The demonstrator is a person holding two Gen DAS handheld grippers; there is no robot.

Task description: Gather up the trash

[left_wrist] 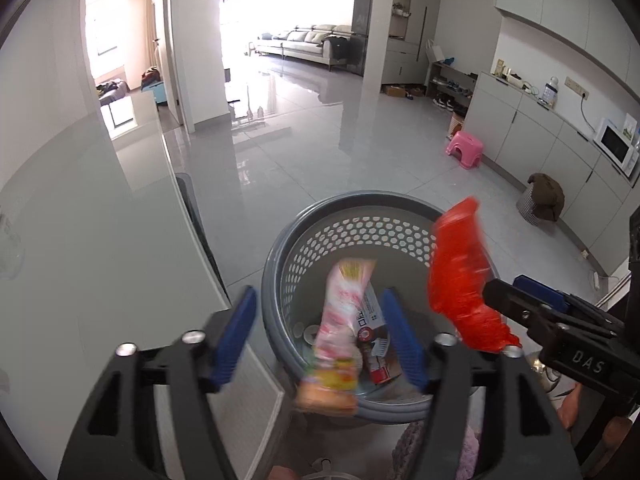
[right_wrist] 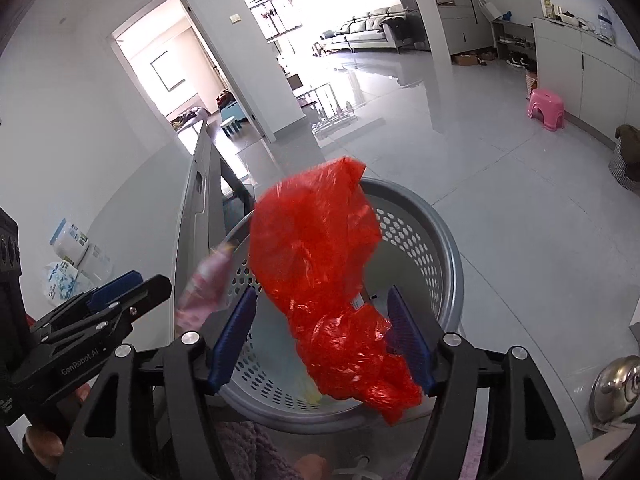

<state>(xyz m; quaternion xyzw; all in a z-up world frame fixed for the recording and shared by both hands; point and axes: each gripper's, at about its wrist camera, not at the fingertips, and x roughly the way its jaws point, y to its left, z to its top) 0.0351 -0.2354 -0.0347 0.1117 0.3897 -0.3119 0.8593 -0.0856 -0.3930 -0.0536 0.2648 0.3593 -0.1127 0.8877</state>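
Trash fell toward the grey basket: both grippers' fingers (left gripper, right gripper) stood released above it, freeing pink wrapper and red bag.

Pink wrapper motion-blurred; print perhaps unreadable.

Red plastic bag between parted right hand-held gripper pads, over grey basket.
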